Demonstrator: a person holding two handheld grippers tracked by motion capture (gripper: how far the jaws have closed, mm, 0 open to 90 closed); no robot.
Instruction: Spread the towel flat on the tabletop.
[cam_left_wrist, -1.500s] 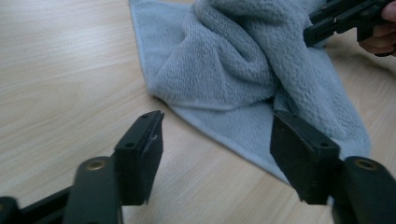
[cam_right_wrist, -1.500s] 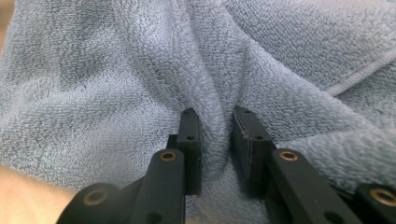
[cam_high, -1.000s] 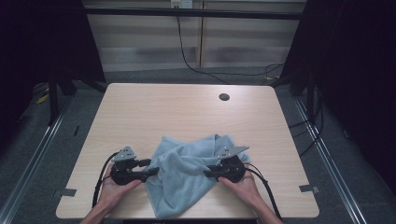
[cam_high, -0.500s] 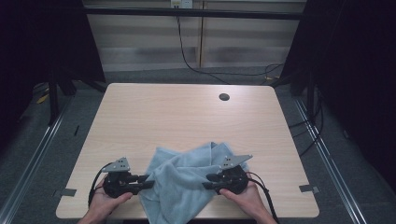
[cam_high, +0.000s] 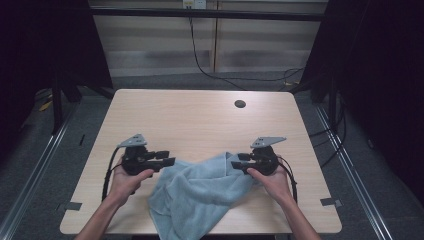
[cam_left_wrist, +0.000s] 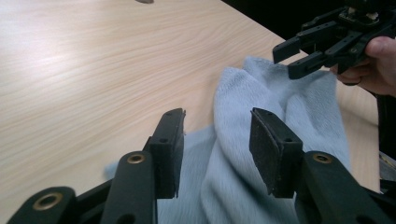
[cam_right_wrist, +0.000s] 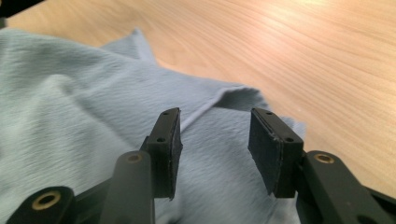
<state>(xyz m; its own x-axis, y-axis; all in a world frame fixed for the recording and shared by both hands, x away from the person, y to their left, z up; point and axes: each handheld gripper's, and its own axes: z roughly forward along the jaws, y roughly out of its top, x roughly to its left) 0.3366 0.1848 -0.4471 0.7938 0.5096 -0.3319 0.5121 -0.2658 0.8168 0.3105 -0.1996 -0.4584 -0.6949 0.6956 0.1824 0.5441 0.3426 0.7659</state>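
While the light-blue towel (cam_high: 200, 192) lies rumpled, both grippers' jaws just opening, apart, nothing between.

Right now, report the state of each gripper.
Left gripper: open, jaws just widened, nothing clamped, above the crumpled light blue fleece cloth.
Right gripper: open, jaws just widened, holding nothing, cloth below.

pale blue fluffy fleece cloth (cam_high: 200, 195), rumpled and loosely bunched, not spread flat. lies on the near part of the light wooden table (cam_high: 200, 120), slightly right of centre, lower end hanging over the near edge. soft ridges and folds across it, one pointed corner (cam_right_wrist: 135, 39) lying flat on the wood.
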